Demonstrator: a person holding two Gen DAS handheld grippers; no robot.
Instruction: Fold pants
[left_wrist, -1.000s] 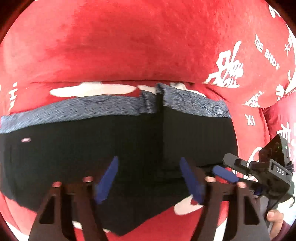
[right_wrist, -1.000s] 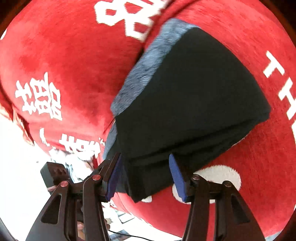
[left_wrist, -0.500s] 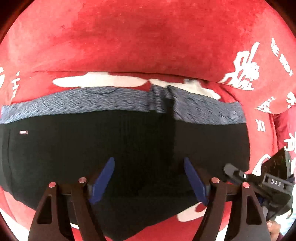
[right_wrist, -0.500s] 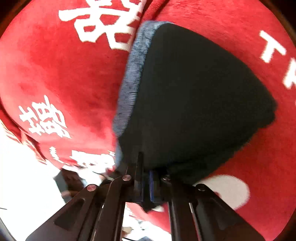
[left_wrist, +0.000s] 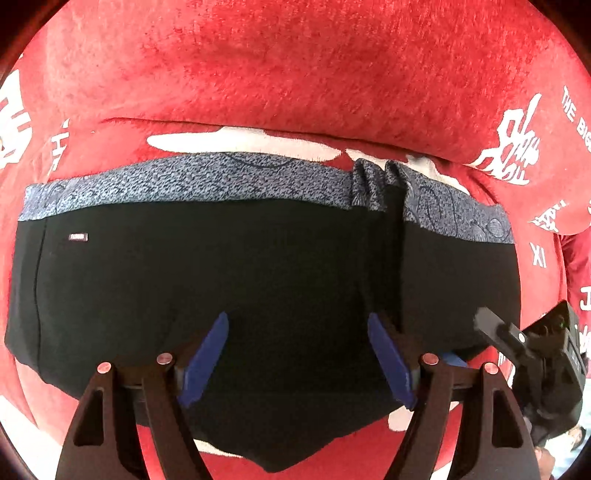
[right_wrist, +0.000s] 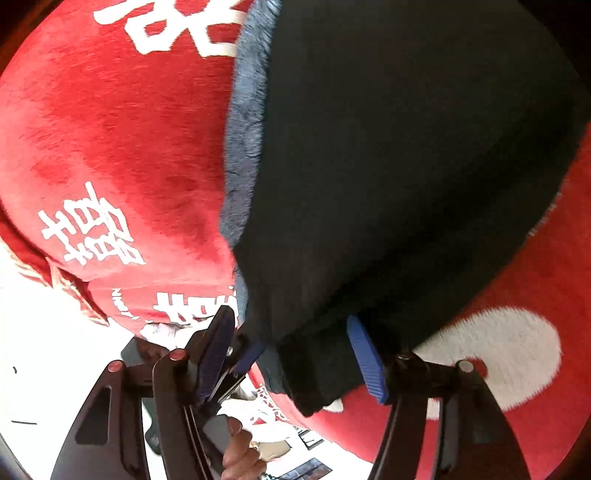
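Both claws hang spread over the pants, neither clamped on cloth. From largest to smallest: the red blanket (left_wrist: 295, 66) with white lettering carries everything, a soft bed-like surface rather than a table, likely chosen so the cloth lies flat. On it the black pants (left_wrist: 258, 280) rest folded, the grey waistband (left_wrist: 207, 181) running along the far edge so the layers stack evenly. Hovering low over the near edge, the left claw (left_wrist: 295, 354) has its blue pads (left_wrist: 207, 354) wide apart. Over the pants' corner, the right claw (right_wrist: 291, 354) is also parted; whether its pad brushes the fabric is hard to tell in the blur.
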